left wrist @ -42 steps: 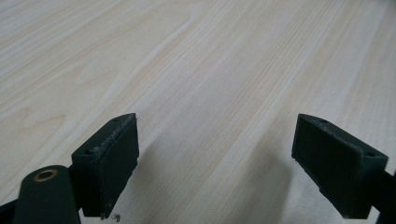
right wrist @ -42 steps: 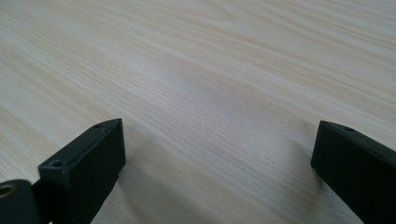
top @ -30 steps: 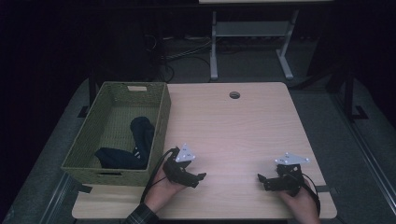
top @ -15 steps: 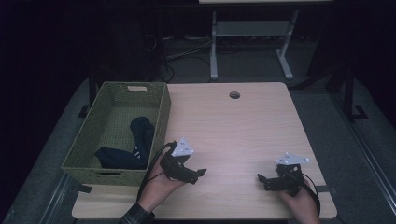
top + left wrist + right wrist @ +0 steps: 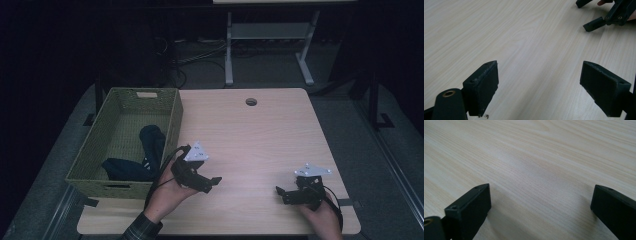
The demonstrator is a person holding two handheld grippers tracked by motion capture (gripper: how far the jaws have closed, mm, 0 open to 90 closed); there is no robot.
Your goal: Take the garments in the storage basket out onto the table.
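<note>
On our wooden table (image 5: pixel 260 135): left gripper (image 5: pixel 212 181), jaws spread, empty; right gripper (image 5: pixel 280 192), jaws spread, empty; woven basket (image 5: pixel 172 125) beside our left gripper, dark garments (image 5: pixel 145 155) inside.

Two dark navy, soft cloth items (image 5: pixel 142 155) are lying inside the green woven rectangular basket (image 5: pixel 172 125) at the table's left edge — one is standing more upright against the right wall, the other is slumping flat along the near floor; both are looking crumpled, and their exact kind is too dim to tell.
</note>
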